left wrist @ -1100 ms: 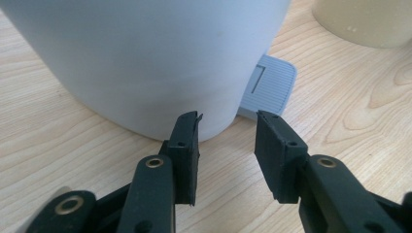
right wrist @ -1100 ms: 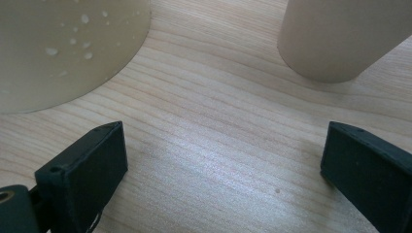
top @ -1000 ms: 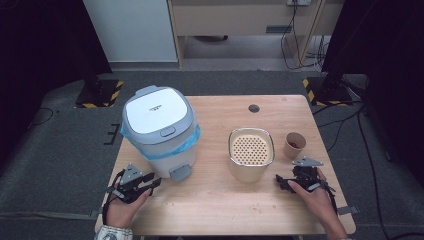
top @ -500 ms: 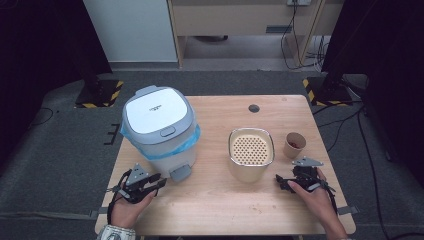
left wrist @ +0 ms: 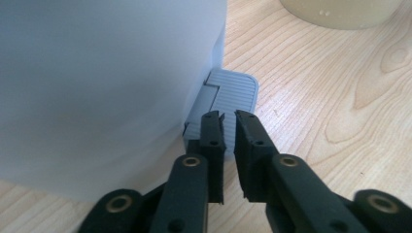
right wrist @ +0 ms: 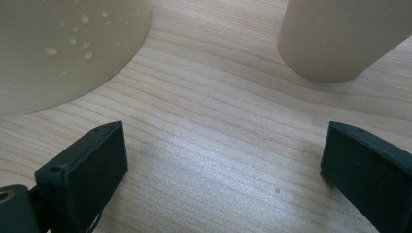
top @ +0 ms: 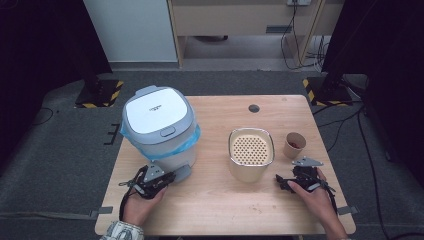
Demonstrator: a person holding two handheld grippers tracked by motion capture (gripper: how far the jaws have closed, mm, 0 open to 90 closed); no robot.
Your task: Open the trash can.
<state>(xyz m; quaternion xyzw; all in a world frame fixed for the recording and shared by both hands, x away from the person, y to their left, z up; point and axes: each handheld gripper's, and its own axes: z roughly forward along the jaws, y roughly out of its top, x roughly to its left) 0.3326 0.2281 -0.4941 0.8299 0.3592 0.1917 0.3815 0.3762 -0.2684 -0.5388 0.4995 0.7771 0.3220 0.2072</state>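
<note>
High view: we see the left gripper [top: 167, 178] at the grey pedal [top: 182, 172] at the foot of the white bin [top: 159, 131], near the table's [top: 215, 215] front-left edge. The right gripper [top: 281, 182] rests on open wood, near the beige container [top: 251, 160] and paper cup [top: 294, 145].

Left gripper view: we find the jaws, having just been closing, nearly together over the pedal [left wrist: 228, 94], nothing between them; bare table lies to the right.

Right gripper view: jaws stand wide apart over bare wood, the container [right wrist: 68, 48] and cup [right wrist: 340, 36] ahead.
</note>
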